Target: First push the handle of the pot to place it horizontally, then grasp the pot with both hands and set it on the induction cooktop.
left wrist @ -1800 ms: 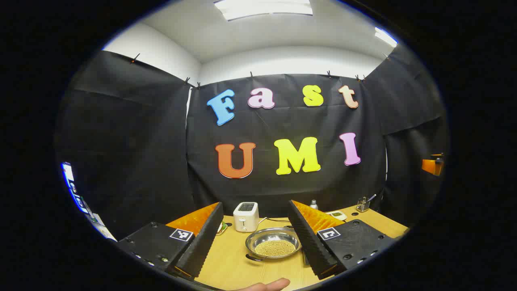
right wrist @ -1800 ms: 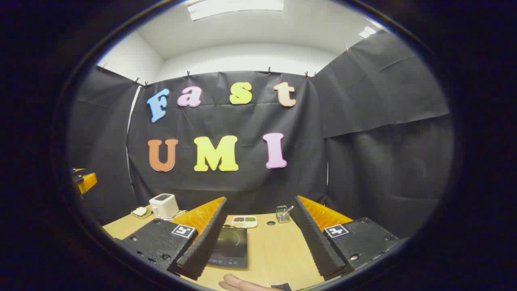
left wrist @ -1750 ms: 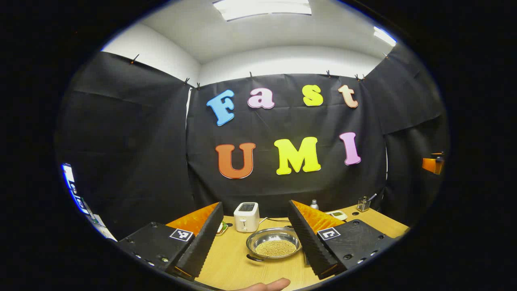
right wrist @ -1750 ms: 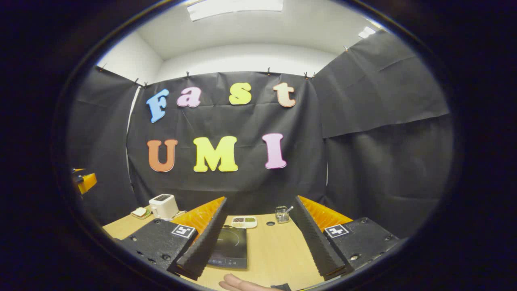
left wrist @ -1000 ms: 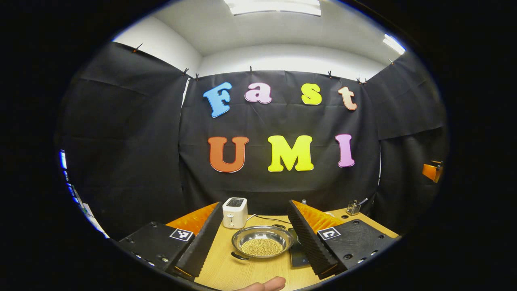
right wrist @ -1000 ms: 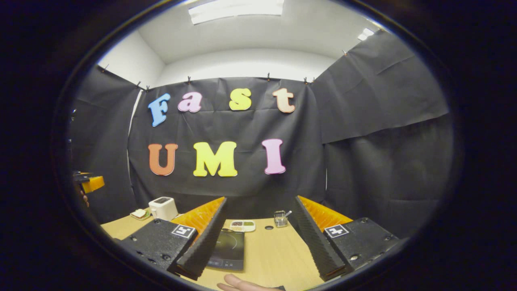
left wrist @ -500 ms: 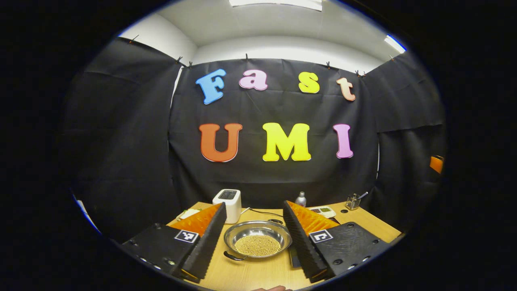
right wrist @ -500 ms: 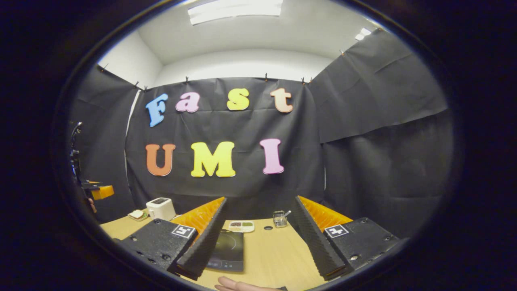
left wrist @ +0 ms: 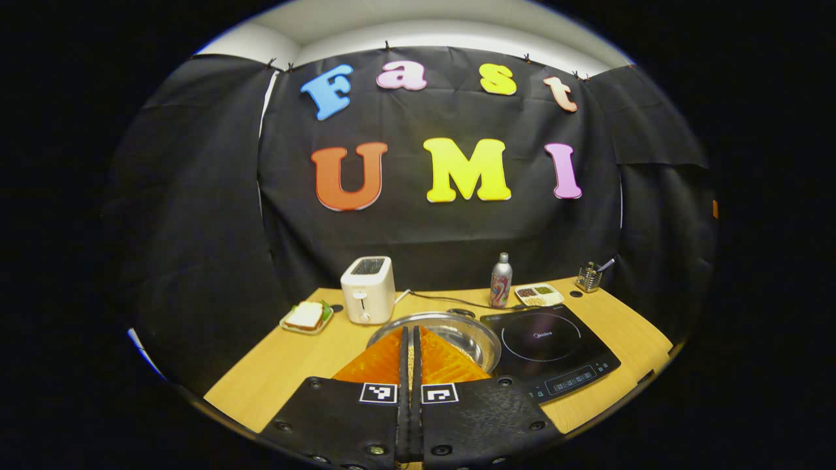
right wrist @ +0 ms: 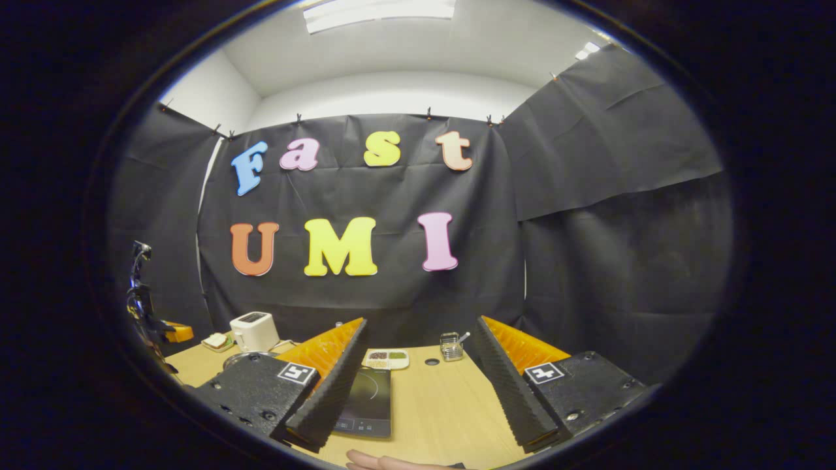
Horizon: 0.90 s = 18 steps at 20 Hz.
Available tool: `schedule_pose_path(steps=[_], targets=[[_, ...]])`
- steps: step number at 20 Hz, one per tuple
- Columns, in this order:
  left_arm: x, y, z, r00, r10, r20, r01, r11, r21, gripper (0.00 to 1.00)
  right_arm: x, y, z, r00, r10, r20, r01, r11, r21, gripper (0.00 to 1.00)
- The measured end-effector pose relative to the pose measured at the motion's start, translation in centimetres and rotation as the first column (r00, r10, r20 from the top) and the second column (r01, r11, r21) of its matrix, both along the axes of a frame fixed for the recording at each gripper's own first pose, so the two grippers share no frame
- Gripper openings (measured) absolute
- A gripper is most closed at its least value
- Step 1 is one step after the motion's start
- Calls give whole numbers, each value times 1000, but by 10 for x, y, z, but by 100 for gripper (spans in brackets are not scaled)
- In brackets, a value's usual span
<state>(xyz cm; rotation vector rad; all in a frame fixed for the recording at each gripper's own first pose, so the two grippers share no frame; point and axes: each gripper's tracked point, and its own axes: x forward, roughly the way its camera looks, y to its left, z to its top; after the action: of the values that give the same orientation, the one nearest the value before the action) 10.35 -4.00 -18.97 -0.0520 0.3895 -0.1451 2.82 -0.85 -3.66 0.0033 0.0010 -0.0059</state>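
Left gripper (left wrist: 411,339): fingers closed together, gripping nothing, positioned directly in front of the pot (left wrist: 467,336), which sits on the table (left wrist: 274,365) just left of the induction cooktop (left wrist: 548,349). The pot is shallow, round, polished metal. A compartmented dish (left wrist: 539,295) behind the cooktop contains sorted grains. Right gripper (right wrist: 418,378): fingers spread wide, empty, above the table beside the cooktop.

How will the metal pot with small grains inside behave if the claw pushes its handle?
The pot looks smooth and shallow, so it will probably slide and turn on the wooden table rather than tip. Its loose grains may shift.
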Motion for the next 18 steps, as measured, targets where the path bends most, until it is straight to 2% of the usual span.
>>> schedule_pose_path(steps=[4,9,11,15,16,18], targets=[[4,-10,-56,985,-39,-170,35,999,-25,0,11,6,-12,999,8,-32,-9,1000,-19,99],[-8,-20,-126,918,-76,-389,73,997,-22,0,23,10,-24,999,-18,-46,14,997,-82,99],[-14,-28,-142,892,-92,-444,98,995,-8,0,29,17,-28,999,-19,-51,14,995,-102,99],[-14,-25,-174,849,-67,-524,110,993,52,0,46,32,-37,997,0,-74,-8,994,-112,99],[-13,-23,-180,838,-58,-543,105,993,56,11,51,36,-40,997,5,-82,-14,994,-112,100],[-12,-19,-190,812,-37,-583,94,993,69,10,66,46,-48,994,18,-110,-31,993,-118,100]])
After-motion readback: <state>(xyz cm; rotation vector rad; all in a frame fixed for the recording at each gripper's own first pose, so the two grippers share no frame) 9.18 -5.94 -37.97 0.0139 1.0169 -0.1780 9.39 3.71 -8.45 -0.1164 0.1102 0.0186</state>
